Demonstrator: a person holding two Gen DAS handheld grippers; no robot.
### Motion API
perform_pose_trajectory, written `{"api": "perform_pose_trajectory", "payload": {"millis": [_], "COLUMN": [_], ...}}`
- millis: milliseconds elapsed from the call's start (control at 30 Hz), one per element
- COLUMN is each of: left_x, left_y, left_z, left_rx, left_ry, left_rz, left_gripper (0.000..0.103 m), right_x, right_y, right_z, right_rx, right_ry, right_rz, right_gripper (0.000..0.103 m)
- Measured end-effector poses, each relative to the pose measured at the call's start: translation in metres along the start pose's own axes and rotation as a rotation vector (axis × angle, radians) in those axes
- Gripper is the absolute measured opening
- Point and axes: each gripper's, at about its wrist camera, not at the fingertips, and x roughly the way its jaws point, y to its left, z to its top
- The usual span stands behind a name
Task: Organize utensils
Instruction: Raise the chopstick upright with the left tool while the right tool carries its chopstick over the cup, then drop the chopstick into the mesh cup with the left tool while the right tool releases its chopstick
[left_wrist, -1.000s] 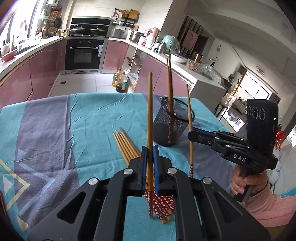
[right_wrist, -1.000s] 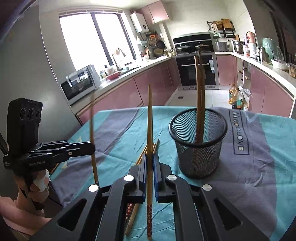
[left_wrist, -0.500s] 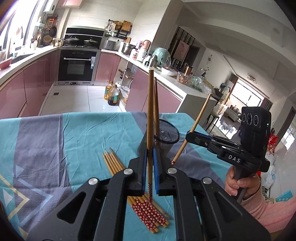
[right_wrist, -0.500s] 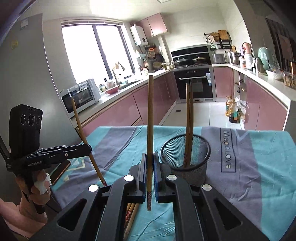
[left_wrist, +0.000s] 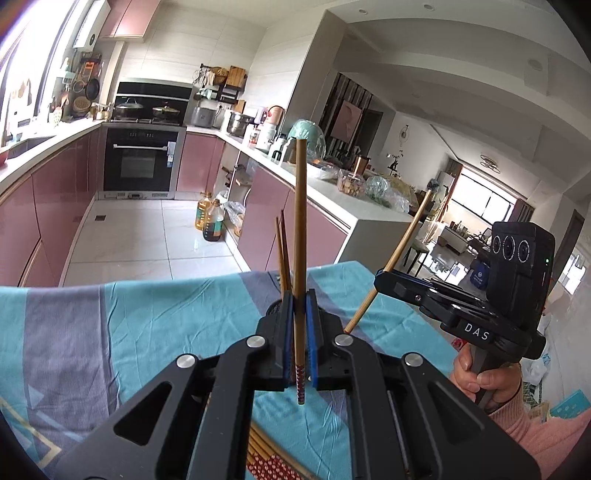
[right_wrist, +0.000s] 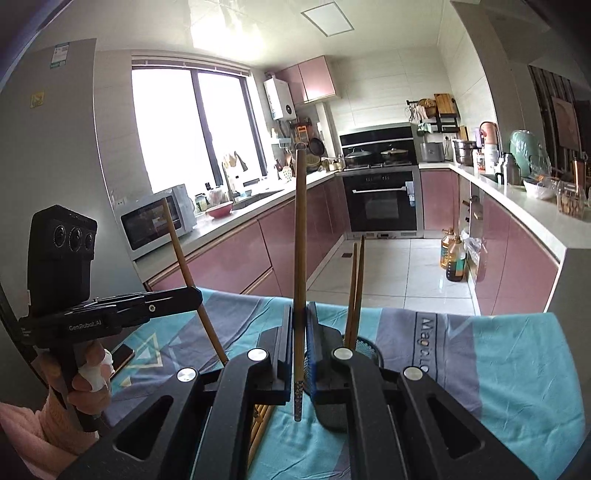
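My left gripper is shut on an upright wooden chopstick, whose red patterned end hangs below the jaws. My right gripper is shut on another upright chopstick. Seen from the other hand, each held stick slants: the right gripper with its chopstick, the left gripper with its chopstick. The black mesh cup stands on the table behind the right jaws, with two chopsticks in it. Loose chopsticks lie on the cloth below both grippers.
The table has a teal and grey cloth. A phone lies near its left edge. A person's hands hold both gripper handles. Beyond the table are pink kitchen cabinets, an oven and oil bottles on the floor.
Both grippers have risen above the table with their chopsticks, and the cup has sunk behind the jaws in both views. The other hand's stick now leans instead of standing upright.
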Motion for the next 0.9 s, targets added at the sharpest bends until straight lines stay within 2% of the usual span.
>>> {"api": "perform_pose_trajectory", "payload": {"millis": [433, 600, 900], "left_x": [0.018, 0.036, 0.07], "left_y": [-0.013, -0.017, -0.014], "left_z": [0.039, 0.036, 0.012], "left_rx": [0.031, 0.047, 0.068], "left_ry": [-0.06, -0.016, 0.103], "left_rz": [0.016, 0.035, 0.048], "left_gripper": [0.007, 0.007, 0.007], "right_x": [0.002, 0.017, 0.047], "right_y": [-0.011, -0.017, -0.027], "right_z": [0.028, 0.026, 0.002], "right_rx": [-0.029, -0.022, -0.002], "right_ry": [-0.061, -0.033, 0.092], "right_rz": [-0.053, -0.072, -0.083], "right_gripper": [0.006, 0.006, 0.006]}}
